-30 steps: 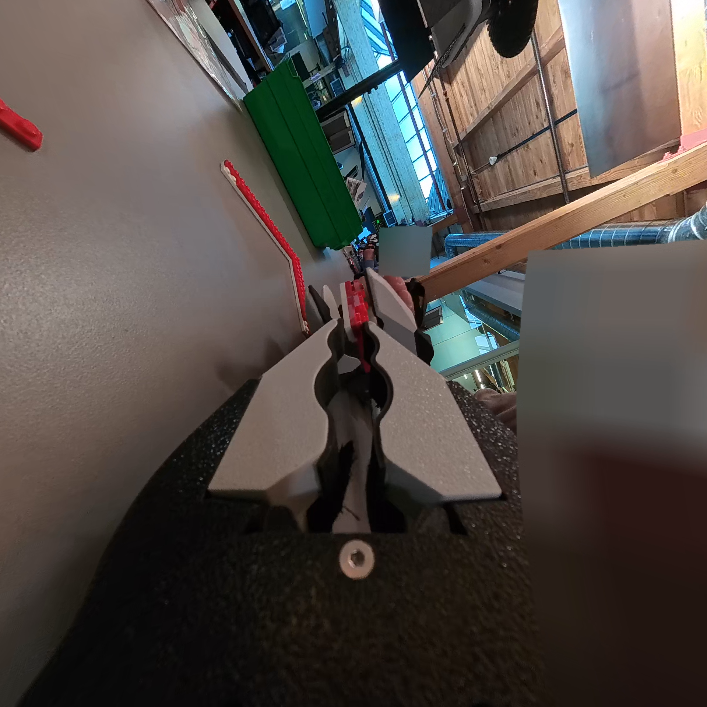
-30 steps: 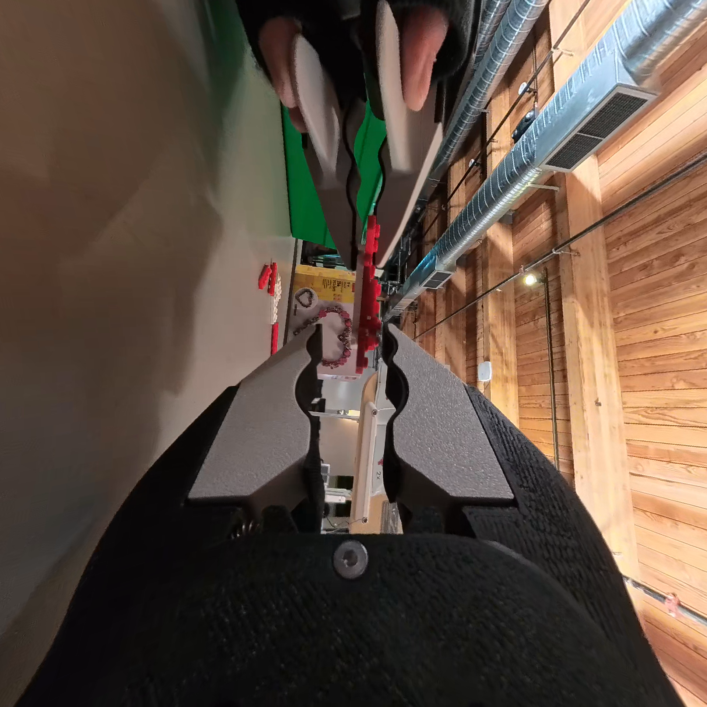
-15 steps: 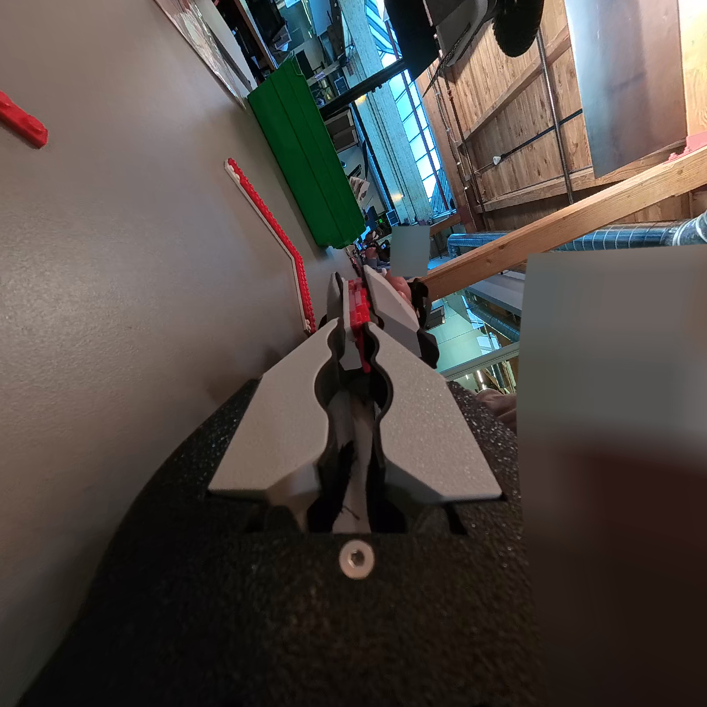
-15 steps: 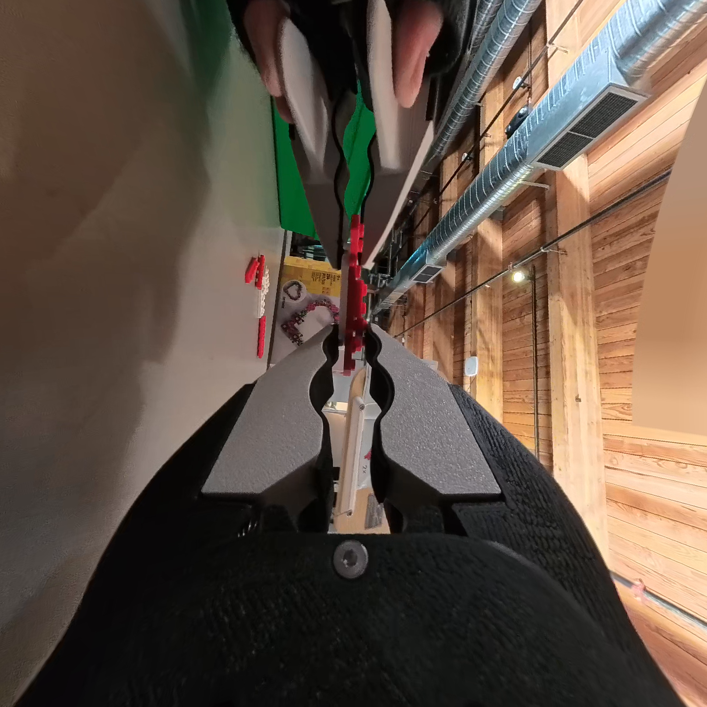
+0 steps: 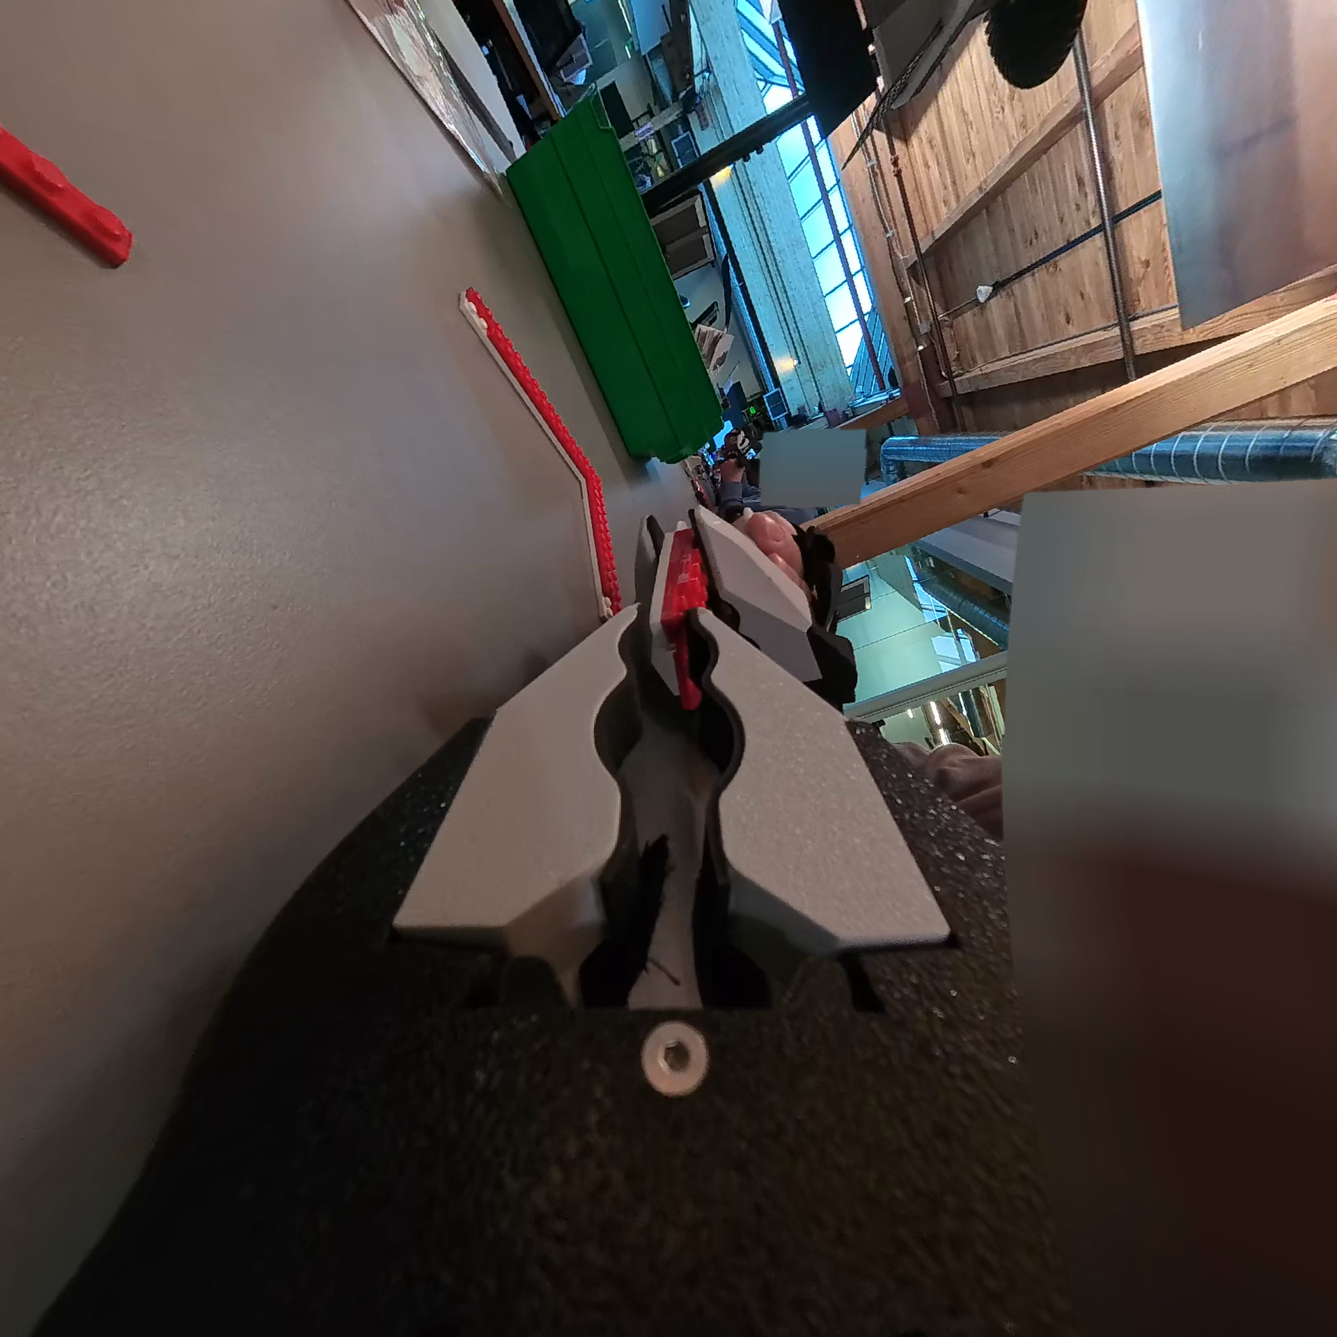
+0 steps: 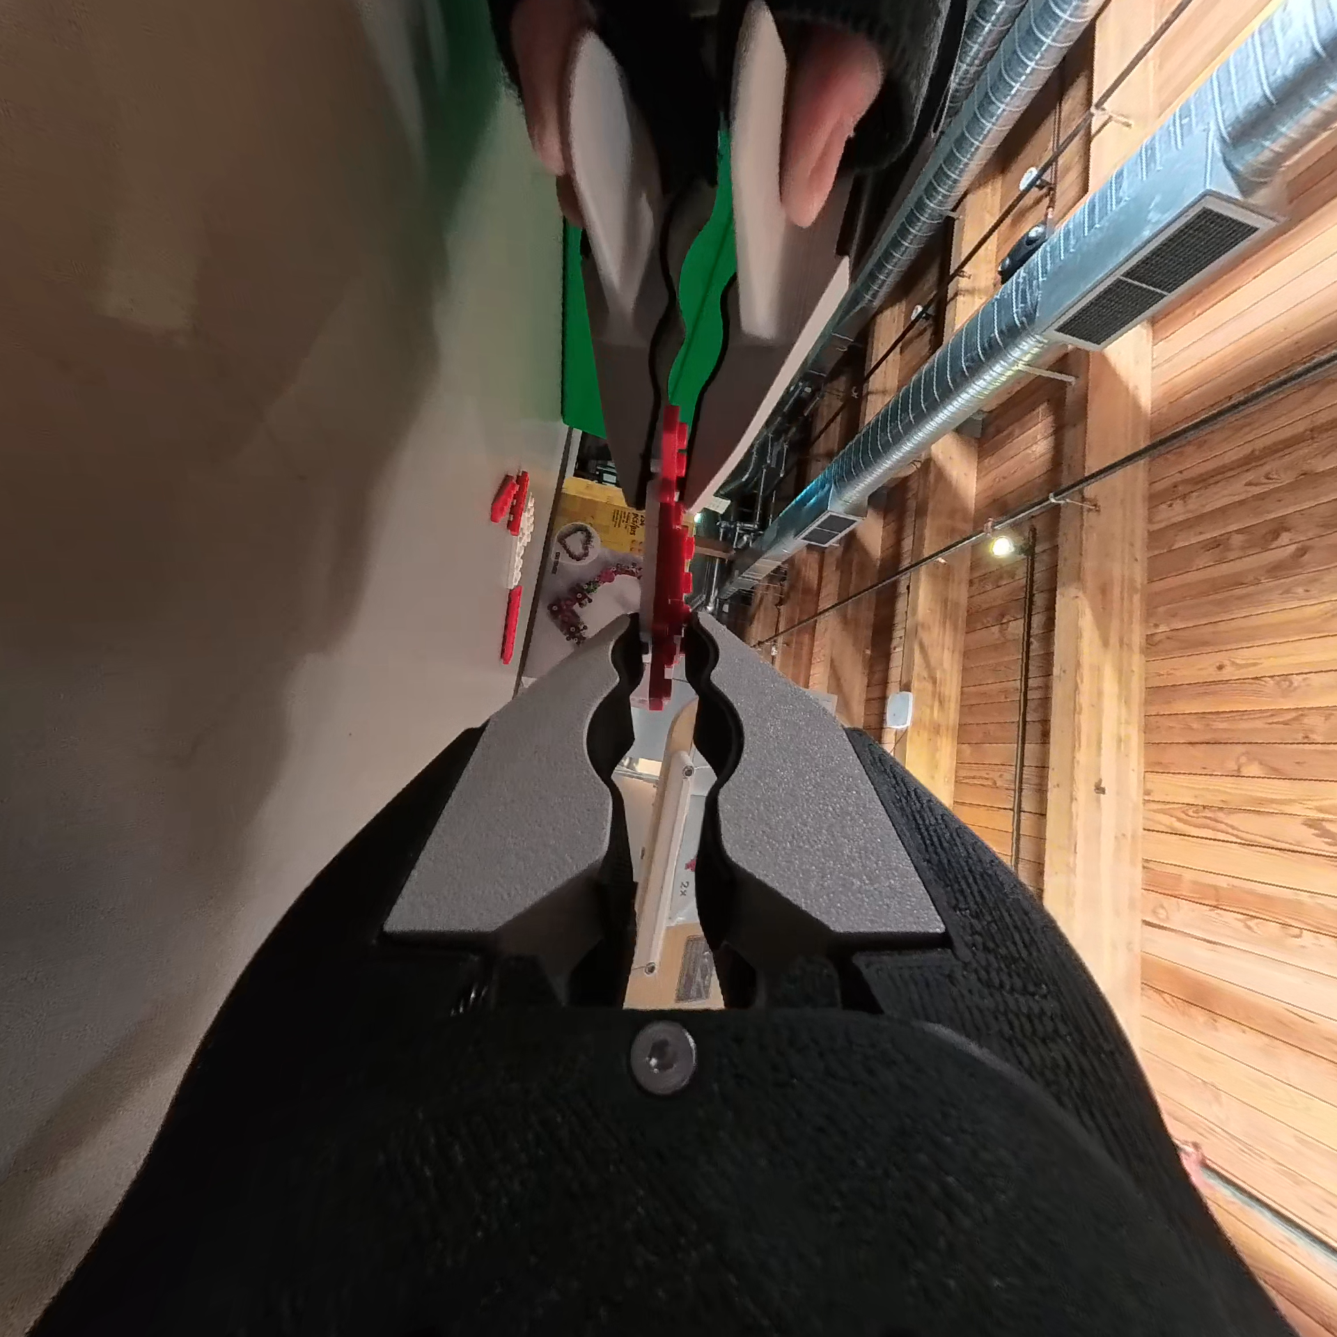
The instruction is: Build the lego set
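Observation:
A short red-and-white lego strip (image 5: 684,579) is held off the table between both grippers. My left gripper (image 5: 669,618) is shut on one end of it. My right gripper (image 6: 660,629) is shut on the other end, and the strip (image 6: 673,550) runs straight from it to the left gripper (image 6: 665,470). A hand wraps that gripper's fingers (image 6: 608,217). In the left wrist view the right gripper (image 5: 680,535) faces mine tip to tip.
A long bent red-and-white lego strip (image 5: 550,427) lies on the grey table (image 5: 253,506), with a red piece (image 5: 65,210) farther off. A green bin (image 5: 615,289) stands at the table's far side. Loose red and white pieces (image 6: 517,521) lie beside a printed booklet (image 6: 586,571).
My right gripper's jaws have closed from open onto the strip's end. The two grippers have drawn a little closer together. The left gripper has kept its grip.

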